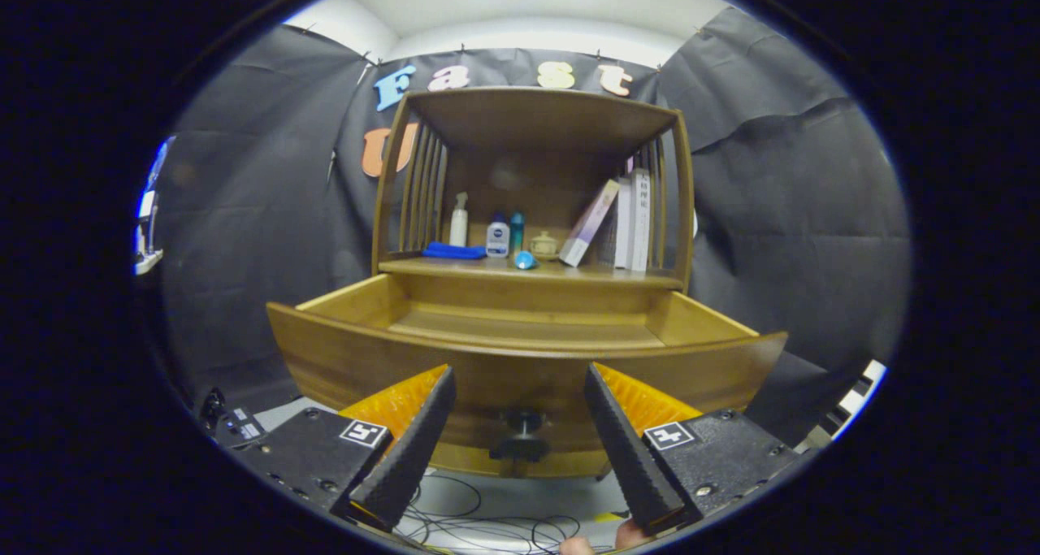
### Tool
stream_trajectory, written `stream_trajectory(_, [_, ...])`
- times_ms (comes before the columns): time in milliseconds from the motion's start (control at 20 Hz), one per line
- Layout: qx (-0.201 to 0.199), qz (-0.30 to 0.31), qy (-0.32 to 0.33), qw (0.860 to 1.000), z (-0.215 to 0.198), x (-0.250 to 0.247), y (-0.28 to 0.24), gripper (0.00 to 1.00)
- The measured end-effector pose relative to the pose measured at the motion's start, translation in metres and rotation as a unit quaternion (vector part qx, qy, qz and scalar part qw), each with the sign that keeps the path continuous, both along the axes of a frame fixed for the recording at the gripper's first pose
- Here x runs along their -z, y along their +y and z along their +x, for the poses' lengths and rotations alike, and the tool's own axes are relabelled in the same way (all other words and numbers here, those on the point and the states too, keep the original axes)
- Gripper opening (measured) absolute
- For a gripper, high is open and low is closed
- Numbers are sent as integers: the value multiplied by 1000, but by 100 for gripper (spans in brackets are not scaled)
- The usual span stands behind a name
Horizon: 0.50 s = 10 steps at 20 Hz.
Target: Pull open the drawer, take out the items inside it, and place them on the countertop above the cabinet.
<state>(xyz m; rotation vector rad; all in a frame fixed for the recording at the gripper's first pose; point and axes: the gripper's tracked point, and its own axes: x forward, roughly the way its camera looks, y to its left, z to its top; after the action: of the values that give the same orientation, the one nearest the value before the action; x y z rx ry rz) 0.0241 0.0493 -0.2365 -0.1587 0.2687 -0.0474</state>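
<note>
The claw stands wide open and holds nothing. Between its fingers, just ahead, is the dark knob of the drawer, which is pulled out. Beyond, bottles and books stand on the countertop.

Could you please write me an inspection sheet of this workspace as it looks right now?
Surface: wooden countertop above the drawer, under the cabinet's shelf roof.
Job's things: drawer pulled open, dark knob on its front; the visible part of the inside looks bare.
Clutter: on the countertop, a blue cloth, a white spray bottle, a white-and-blue bottle, a teal bottle, a small lidded jar, a blue object lying down, and books, one leaning.
Grippers: gripper open, jaws apart either side of the knob, touching nothing.
Cables: thin dark cables loop on the floor.
Surroundings: black cloth walls.
</note>
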Motion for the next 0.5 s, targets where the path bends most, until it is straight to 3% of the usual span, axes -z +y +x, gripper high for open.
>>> stream_trajectory(500, [30, 28, 20, 999, 19, 35, -3, 100])
